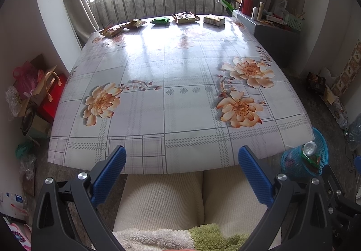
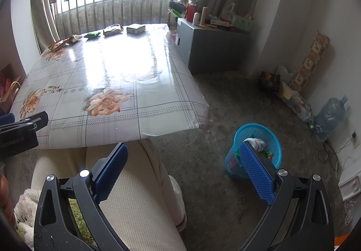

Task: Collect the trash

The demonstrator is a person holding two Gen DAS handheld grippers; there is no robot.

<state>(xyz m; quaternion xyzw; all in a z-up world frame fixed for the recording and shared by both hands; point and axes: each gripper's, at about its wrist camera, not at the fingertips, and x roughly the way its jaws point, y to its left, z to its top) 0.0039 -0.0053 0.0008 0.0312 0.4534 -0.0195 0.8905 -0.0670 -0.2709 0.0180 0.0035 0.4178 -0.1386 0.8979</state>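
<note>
Several snack wrappers lie in a row along the table's far edge: a yellow-brown one (image 1: 112, 31), another (image 1: 136, 23), a green packet (image 1: 160, 20), a large brown bag (image 1: 186, 17) and a pale box-like pack (image 1: 214, 19). A blue mesh bin (image 2: 257, 149) stands on the floor right of the table, holding a white bottle (image 2: 255, 143) and wrappers. My left gripper (image 1: 182, 156) is open and empty over the table's near edge. My right gripper (image 2: 183, 154) is open and empty, low over the floor beside the bin.
The flowered tablecloth (image 1: 171, 75) covers the table. A person's cream trousers (image 1: 162, 201) sit under the near edge. A grey cabinet (image 2: 209, 47) with clutter stands at the far right. Bags and boxes (image 1: 40, 93) crowd the left floor; a water jug (image 2: 329, 115) is by the right wall.
</note>
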